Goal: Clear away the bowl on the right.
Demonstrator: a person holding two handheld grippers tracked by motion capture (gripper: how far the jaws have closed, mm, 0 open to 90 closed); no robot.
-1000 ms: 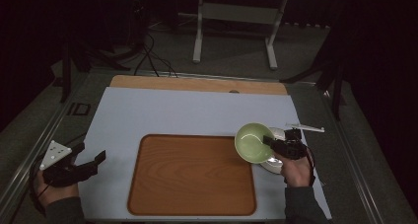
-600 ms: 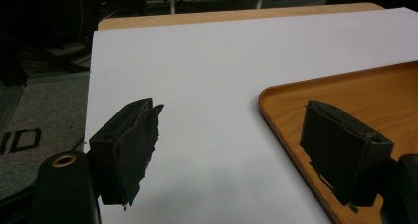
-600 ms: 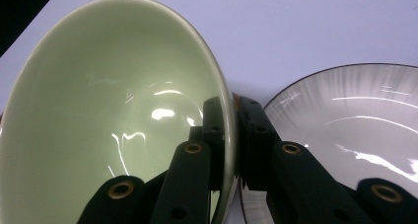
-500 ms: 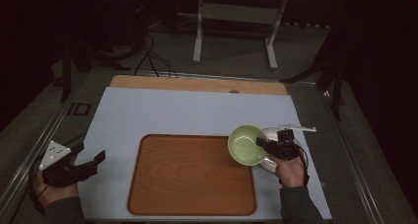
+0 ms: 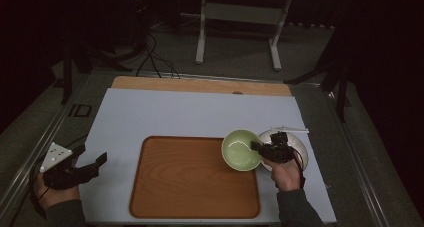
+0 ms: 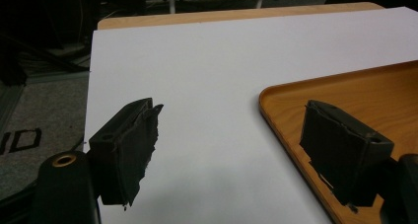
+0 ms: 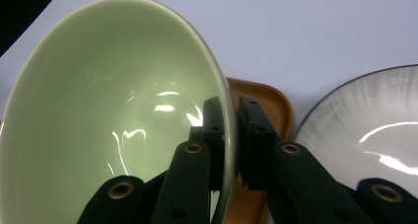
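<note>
Dark room, white table (image 5: 200, 114) with a wooden tray (image 5: 192, 179) at the near edge. Near left: left gripper (image 5: 95, 164) idle off the tray, jaws wide, nothing between them. Near right: right gripper (image 5: 258, 148) pinches the green bowl (image 5: 240, 149) by its rim wall, over the tray's right far corner, beside a white plate (image 5: 300, 147). Bowl is round, no long axis; its mouth tips toward the camera. Risk: a one-sided rim pinch may slip, or the bowl may knock the plate.
</note>
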